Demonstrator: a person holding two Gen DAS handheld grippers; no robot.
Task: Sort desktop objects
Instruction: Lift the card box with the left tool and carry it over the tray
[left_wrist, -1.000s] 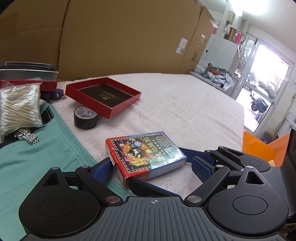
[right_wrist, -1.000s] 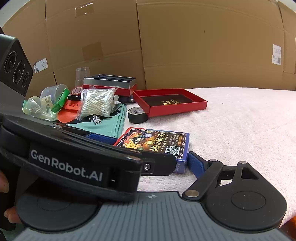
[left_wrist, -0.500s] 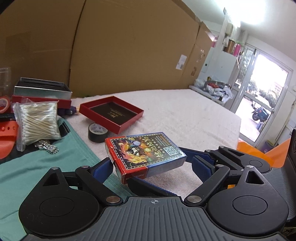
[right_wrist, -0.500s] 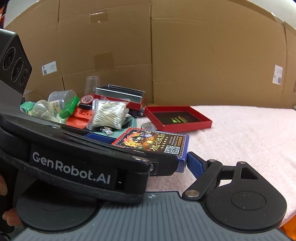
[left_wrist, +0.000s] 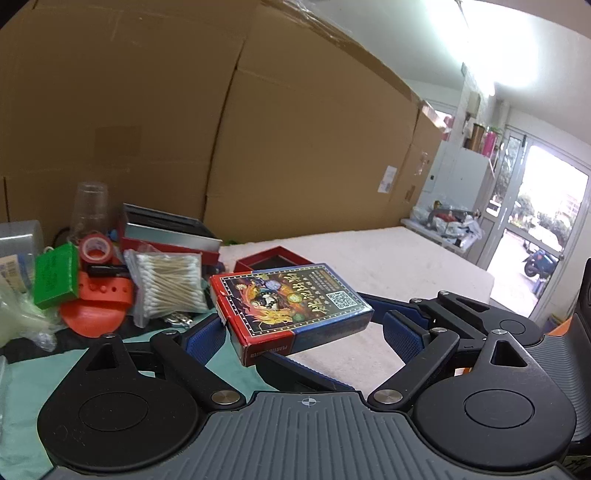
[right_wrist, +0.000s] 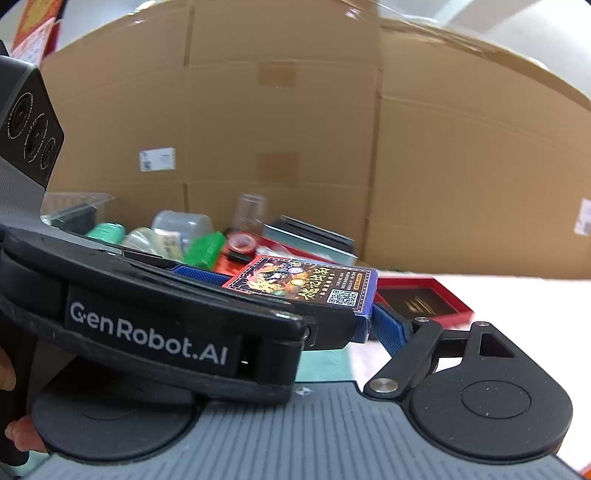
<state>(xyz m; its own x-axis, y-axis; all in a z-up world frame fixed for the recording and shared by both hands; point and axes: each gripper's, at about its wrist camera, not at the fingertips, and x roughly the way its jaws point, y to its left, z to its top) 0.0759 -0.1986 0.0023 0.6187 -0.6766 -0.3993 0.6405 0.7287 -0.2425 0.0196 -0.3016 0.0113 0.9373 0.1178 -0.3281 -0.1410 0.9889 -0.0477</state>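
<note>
A card box (left_wrist: 291, 306) with a red and blue printed cover is lifted off the table. In the left wrist view it sits between the blue pads of my left gripper (left_wrist: 299, 328); the left pad touches it, the right pad stands apart. In the right wrist view the same box (right_wrist: 306, 286) lies between the blue pads of my right gripper (right_wrist: 288, 295), whose jaws close on its two ends. The left gripper's black body crosses in front of the right camera and hides the right gripper's left finger.
A pile lies at the left on a teal cloth (left_wrist: 22, 373): a bag of cotton swabs (left_wrist: 170, 284), an orange strap (left_wrist: 99, 299), a green box (left_wrist: 55, 277), red tape (left_wrist: 96, 249), a metal tin (left_wrist: 166, 232). An open red box (left_wrist: 273, 258) sits behind on the white towel (left_wrist: 388, 254). Cardboard walls stand behind.
The card box has risen off the towel together with both grippers. Both cameras tilted up, so the table objects dropped lower in view and the black tape roll went out of sight.
</note>
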